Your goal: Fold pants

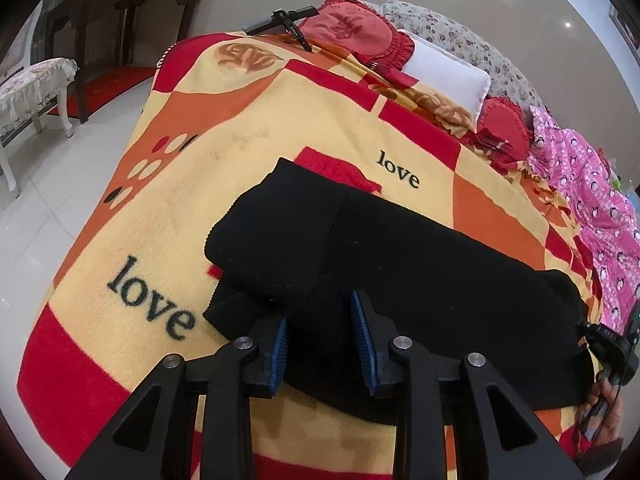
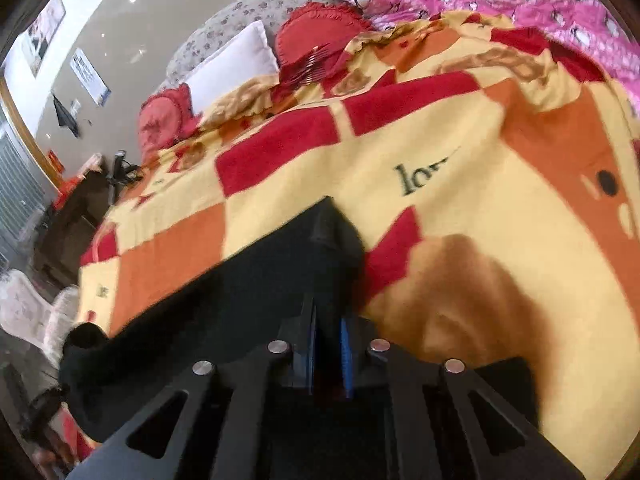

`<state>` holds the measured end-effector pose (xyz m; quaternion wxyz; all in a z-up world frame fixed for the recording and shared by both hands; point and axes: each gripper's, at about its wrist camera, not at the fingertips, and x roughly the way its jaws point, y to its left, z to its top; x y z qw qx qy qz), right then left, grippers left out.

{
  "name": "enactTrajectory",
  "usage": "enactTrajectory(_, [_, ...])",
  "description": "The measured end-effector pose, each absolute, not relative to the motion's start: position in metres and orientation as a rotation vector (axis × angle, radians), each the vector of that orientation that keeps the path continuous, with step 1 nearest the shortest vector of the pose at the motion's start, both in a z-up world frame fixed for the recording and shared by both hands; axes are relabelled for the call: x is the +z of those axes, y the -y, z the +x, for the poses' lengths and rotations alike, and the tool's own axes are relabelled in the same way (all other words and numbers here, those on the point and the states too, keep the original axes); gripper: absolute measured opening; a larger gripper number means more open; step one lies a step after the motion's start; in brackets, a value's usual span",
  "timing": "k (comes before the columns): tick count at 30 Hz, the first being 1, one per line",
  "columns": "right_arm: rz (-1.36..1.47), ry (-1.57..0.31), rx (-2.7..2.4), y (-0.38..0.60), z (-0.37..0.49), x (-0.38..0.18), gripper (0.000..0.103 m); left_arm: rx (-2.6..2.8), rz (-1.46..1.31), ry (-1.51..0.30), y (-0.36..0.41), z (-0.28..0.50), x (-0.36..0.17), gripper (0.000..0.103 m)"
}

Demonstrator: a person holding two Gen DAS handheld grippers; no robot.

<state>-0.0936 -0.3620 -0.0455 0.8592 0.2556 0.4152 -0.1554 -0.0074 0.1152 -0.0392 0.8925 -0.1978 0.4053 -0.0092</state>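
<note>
Pants (image 1: 400, 248), black and knitted-looking, lie across the near part of a bed on a yellow, red and orange blanket (image 1: 248, 128) printed with the word "love". In the left wrist view their long axis runs from upper left to lower right, and one end is already doubled back over the body as a rounded flap at the upper left; I cannot tell which end is the waist. The left gripper (image 1: 324, 344) hangs over the near edge of that flap with its blue pads (image 1: 280, 356) parted and nothing pressed between them, cloth only lying beneath the gap. The right gripper (image 2: 329, 354), seen blurred in its own view, has its jaws drawn nearly together with dark cloth at the tips, so I judge it pinched on the pants near a pointed corner that juts toward the blanket's red squares. By my reading, a lengthwise fold is half made and the far end is being taken up. The next move calls for carrying that pinched end over toward the flap, keeping the edges level, while the left gripper either clamps or steadies the stack so it does not slide.
</note>
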Motion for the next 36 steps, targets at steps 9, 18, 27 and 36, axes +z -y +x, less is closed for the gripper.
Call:
enactTrajectory(9, [0.48, -0.609, -0.276, 0.332, -0.178, 0.064, 0.009, -0.059, -0.47, -0.853, -0.128, -0.006, -0.034, 0.028])
enactTrajectory(18, [0.525, -0.822, -0.406, 0.341, -0.216, -0.01, 0.009, -0.049, -0.401, -0.838, -0.116, -0.015, -0.036, 0.029])
enactTrajectory(27, [0.497, -0.887, -0.431, 0.343, -0.213, -0.022, 0.015, -0.032, -0.359, -0.827, -0.112, -0.017, -0.036, 0.029])
enactTrajectory(36, [0.391, -0.863, -0.525, 0.334, -0.216, 0.006, 0.05, -0.027, -0.301, -0.826, -0.109, -0.016, -0.035, 0.031])
